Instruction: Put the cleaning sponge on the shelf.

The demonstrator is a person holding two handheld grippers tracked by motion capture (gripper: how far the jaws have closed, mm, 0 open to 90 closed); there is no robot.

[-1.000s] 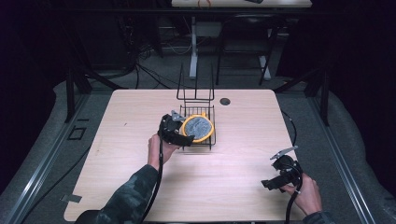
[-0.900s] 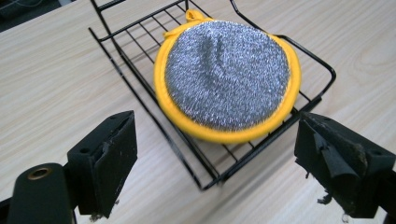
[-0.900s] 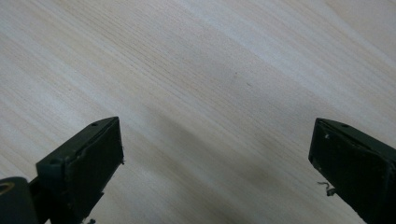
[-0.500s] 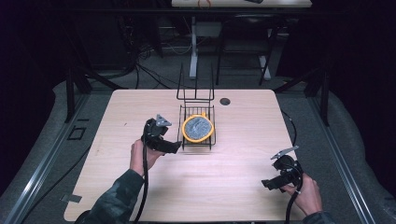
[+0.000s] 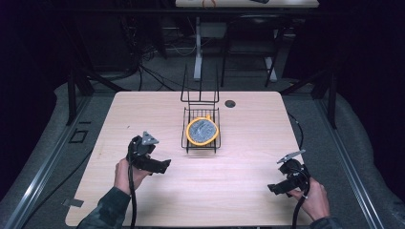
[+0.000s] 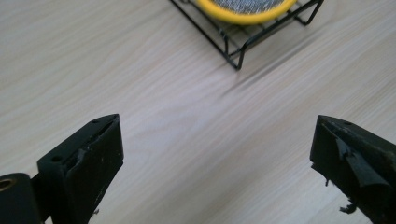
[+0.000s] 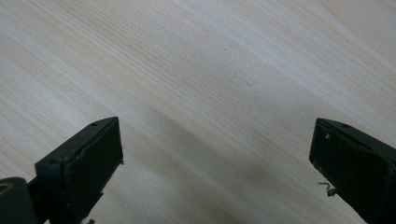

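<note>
A black wire rack [image 5: 200, 143] stands at the middle of the wooden table [image 5: 248, 119]. In it lies a round grey dish with a yellow rim [image 5: 202, 131]. My left gripper [image 5: 160, 166] hovers over the table to the left of the rack and nearer the person, apart from it. Its jaws have just been opening and stand wide with nothing between them. In the left gripper view [image 6: 217, 123] the rack's corner [image 6: 236, 46] and the yellow rim [image 6: 243, 11] lie ahead. My right gripper [image 5: 276, 187] is held near the front right corner, open [image 7: 215, 123] over bare wood.
A small dark hole [image 5: 230, 103] sits in the tabletop behind the rack. The rack's tall wire back [image 5: 199, 86] rises at its far side. Dark table legs and cables fill the floor beyond the far edge.
My left gripper has drawn back from the rack, leftward and toward the person, leaving the yellow-rimmed dish in the rack. The right gripper has kept still.
</note>
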